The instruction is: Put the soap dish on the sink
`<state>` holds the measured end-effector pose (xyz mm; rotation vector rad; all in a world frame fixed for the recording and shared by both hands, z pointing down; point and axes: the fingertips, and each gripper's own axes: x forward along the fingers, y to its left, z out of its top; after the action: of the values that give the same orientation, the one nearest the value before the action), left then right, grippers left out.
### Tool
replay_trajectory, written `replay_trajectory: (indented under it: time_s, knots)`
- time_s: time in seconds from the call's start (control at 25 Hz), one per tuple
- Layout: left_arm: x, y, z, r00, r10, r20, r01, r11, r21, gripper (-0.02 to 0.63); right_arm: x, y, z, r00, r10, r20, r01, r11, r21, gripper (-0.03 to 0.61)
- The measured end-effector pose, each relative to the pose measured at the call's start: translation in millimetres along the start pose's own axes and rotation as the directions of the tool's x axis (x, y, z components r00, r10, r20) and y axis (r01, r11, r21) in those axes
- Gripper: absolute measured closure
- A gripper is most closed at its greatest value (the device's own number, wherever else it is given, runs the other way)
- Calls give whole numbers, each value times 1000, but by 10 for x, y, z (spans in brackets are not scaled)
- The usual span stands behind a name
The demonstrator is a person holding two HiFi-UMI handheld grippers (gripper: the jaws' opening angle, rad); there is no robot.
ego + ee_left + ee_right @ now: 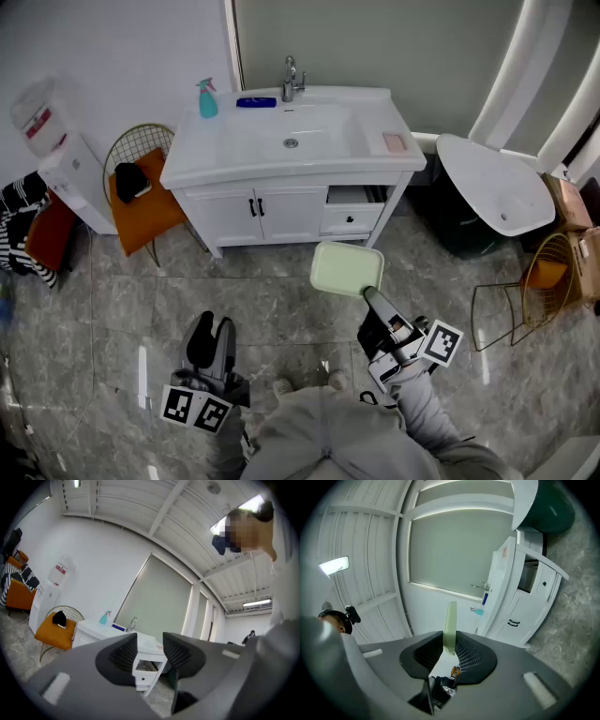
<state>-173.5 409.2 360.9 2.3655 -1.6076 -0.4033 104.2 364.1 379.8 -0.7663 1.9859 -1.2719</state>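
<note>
The soap dish (347, 267) is a pale green rounded tray, held out over the grey floor in front of the vanity. My right gripper (368, 295) is shut on its near edge. In the right gripper view the soap dish (450, 625) shows edge-on, pinched between the two black pads of the right gripper (450, 646). The white sink (234, 150) with its faucet (291, 80) stands further ahead, apart from the dish. My left gripper (211, 330) hangs low at the left. In its own view the left gripper (150, 651) is open with nothing between its jaws.
On the sink top stand a teal spray bottle (206, 98), a blue item (255, 102) and a pink soap (395, 142). One vanity drawer (354, 199) is open. An orange-cushioned wire chair (141, 202) is at the left, a white round table (495, 183) and a gold wire basket (525, 291) at the right.
</note>
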Motion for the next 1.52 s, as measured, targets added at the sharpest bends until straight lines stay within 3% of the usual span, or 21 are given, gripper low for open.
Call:
replay_trajectory:
  time_s: [0.88, 1.08, 1.52]
  knots:
    - [28, 34, -5, 999, -35, -20, 35, 999, 4, 434, 1, 11, -21, 999, -23, 34, 22, 1000, 5, 497]
    - [-19, 171, 17, 999, -42, -31, 42, 999, 1, 434, 62, -33, -96, 996, -39, 76, 34, 998, 61, 499]
    - [-128, 574, 140, 996, -75, -43, 75, 997, 1, 434, 303, -3, -415, 992, -56, 113, 50, 997, 51, 499]
